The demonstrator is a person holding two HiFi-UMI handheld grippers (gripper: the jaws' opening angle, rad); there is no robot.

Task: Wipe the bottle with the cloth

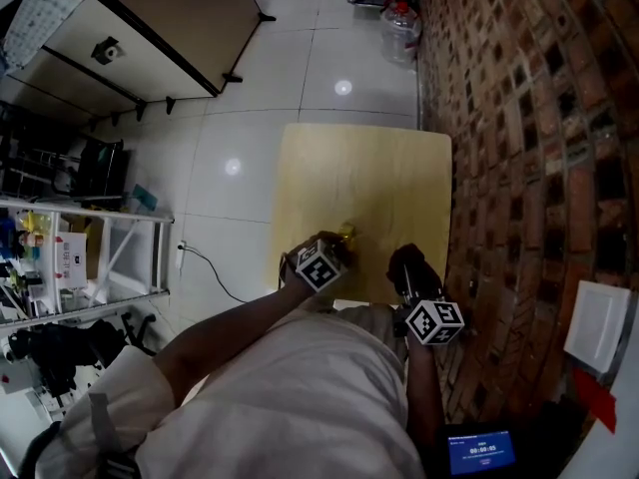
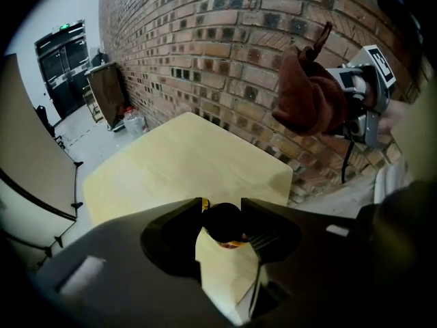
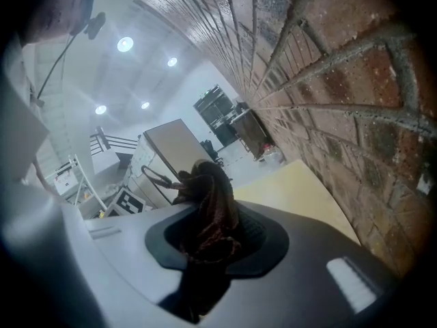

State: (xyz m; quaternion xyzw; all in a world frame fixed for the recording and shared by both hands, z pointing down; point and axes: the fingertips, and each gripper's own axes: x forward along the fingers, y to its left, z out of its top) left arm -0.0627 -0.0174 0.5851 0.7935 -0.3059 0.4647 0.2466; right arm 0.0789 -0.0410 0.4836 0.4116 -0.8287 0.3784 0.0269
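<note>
Closest to the camera is the person's white shirt (image 1: pixel 290 407), and both forearms reach out from it over the near edge of a pale wooden table (image 1: pixel 359 183).

At the table's near edge, the left gripper (image 2: pixel 222 209) has its jaws closed narrowly on the dark round cap of the bottle (image 2: pixel 222 223). The cap fills the gap between the two jaw tips and touches both. A band of yellow shows just under the cap. No label on the bottle can be read from either view.

To the right of that, also over the table's near edge, the right gripper (image 3: pixel 208 232) is clamped on a bunched dark brown cloth (image 3: pixel 208 200). The cloth wells up between the jaws and hangs below them, held up off the tabletop and apart from the bottle.

The left marker cube (image 1: pixel 318 264) and right marker cube (image 1: pixel 432 320) show black-and-white square patterns without letters.

A brick wall (image 1: pixel 539 118) runs along the table's right side. Beyond the table's far end, a clear water jug (image 1: pixel 399 30) with a red top stands on the tiled floor (image 1: pixel 250 168). Left of the table is a white shelf rack (image 1: pixel 95 257); the print on its boxes is too small to read. Near the table's near right corner, a small blue screen (image 1: pixel 481 451) shows white digits like a timer, too blurred to read for certain.
</note>
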